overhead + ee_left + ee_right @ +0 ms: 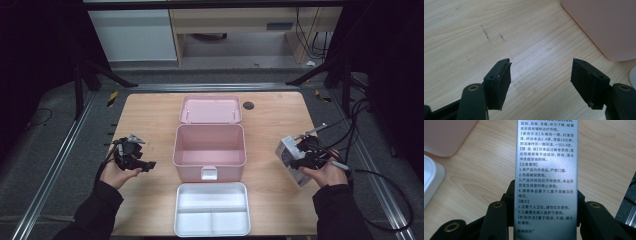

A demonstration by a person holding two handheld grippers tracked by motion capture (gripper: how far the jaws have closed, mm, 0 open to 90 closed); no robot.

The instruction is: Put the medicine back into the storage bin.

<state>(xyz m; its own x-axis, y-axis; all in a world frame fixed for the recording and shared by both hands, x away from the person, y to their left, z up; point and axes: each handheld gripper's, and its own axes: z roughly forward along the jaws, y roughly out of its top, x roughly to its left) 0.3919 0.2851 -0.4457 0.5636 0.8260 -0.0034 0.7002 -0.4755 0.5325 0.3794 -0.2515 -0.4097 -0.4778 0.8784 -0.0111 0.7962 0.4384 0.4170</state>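
Note:
An open pink storage box (pixel 209 161) stands mid-table, its lid (pixel 210 109) folded back behind it. A white divided tray (pixel 212 222) lies in front of the box. My right gripper (pixel 296 162) at the table's right is shut on a silver printed carton (pixel 289 152); in the right gripper view the carton (pixel 546 170) stands between the jaws, its sides pressed by them, above the wood. My left gripper (pixel 142 164) rests left of the box, open with nothing between its fingers (pixel 501 82); the pink box (pixel 604 25) shows at the upper right of the left gripper view.
Wooden tabletop (pixel 150 115) with a round black grommet (pixel 248 105) behind the lid. Cables (pixel 360 135) trail off the right edge. Metal rails run along both sides of the table. A white tray corner (pixel 430 180) and the pink box (pixel 446 135) show in the right gripper view.

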